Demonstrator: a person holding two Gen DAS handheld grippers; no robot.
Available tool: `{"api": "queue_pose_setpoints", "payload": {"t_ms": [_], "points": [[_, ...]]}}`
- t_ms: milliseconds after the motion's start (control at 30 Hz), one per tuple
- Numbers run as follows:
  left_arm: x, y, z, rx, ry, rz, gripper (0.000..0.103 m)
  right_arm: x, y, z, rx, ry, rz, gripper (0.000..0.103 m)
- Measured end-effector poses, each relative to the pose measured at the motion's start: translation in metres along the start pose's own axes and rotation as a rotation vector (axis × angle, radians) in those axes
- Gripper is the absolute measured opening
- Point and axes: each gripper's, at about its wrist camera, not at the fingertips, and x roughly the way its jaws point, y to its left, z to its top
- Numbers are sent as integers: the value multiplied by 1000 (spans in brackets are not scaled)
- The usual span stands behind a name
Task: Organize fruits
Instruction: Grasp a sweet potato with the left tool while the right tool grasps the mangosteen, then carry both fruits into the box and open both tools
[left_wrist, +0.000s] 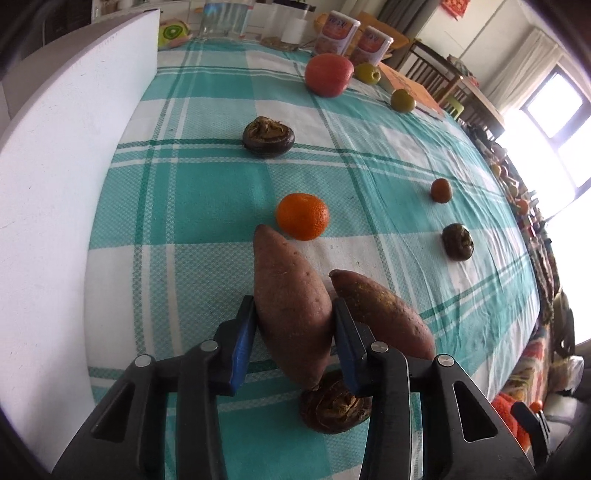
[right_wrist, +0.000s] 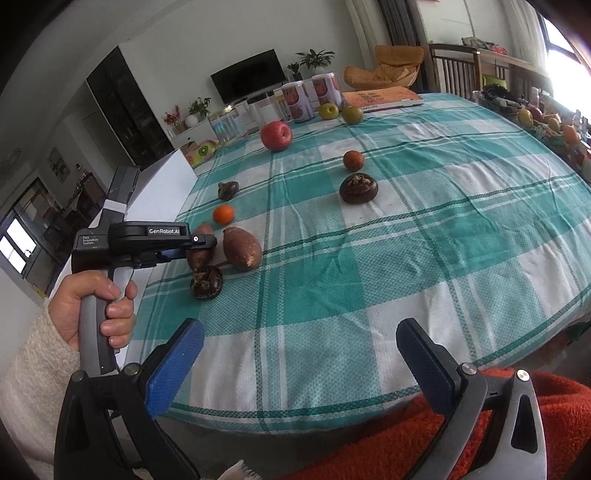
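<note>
My left gripper (left_wrist: 293, 310) is shut on a sweet potato (left_wrist: 291, 306), its blue pads on both sides of it. A second sweet potato (left_wrist: 384, 314) lies just to the right, touching it. A dark water chestnut (left_wrist: 332, 406) sits under the held one. An orange (left_wrist: 302, 216) lies just beyond. In the right wrist view the left gripper (right_wrist: 201, 245) holds the sweet potato (right_wrist: 201, 254) beside the other sweet potato (right_wrist: 242, 248). My right gripper (right_wrist: 299, 365) is open and empty at the table's near edge.
On the teal checked cloth (right_wrist: 424, 236): a red apple (right_wrist: 276, 135), two green fruits (right_wrist: 328, 111), a small brown fruit (right_wrist: 353, 160), two more water chestnuts (right_wrist: 358, 189), cans (right_wrist: 297, 99), a book (right_wrist: 384, 99). A white board (left_wrist: 62, 184) stands at the left.
</note>
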Motion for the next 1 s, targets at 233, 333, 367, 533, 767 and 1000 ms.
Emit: {"api": "queue_pose_setpoints", "payload": {"t_ms": [233,333,367,533,767,1000], "points": [[-86,2,-20,-29,-115,-110,41,96,56,16,-59,151,143,83],[-118,8,-34,-44,-146,-131,41,125,86,25,-116,145,111,78],[-127,11,-38,-44,-154,-134,41,132,93,26,-133,148,98,77],[-159,30,-57,-63,-174,-131,41,141,102,29,-144,115,15,46],[-192,89,-62,-126,-215,-9,41,82,124,47,-79,125,225,46],[-201,165,-66,-238,-253,226,41,45,260,56,-298,107,473,46]]}}
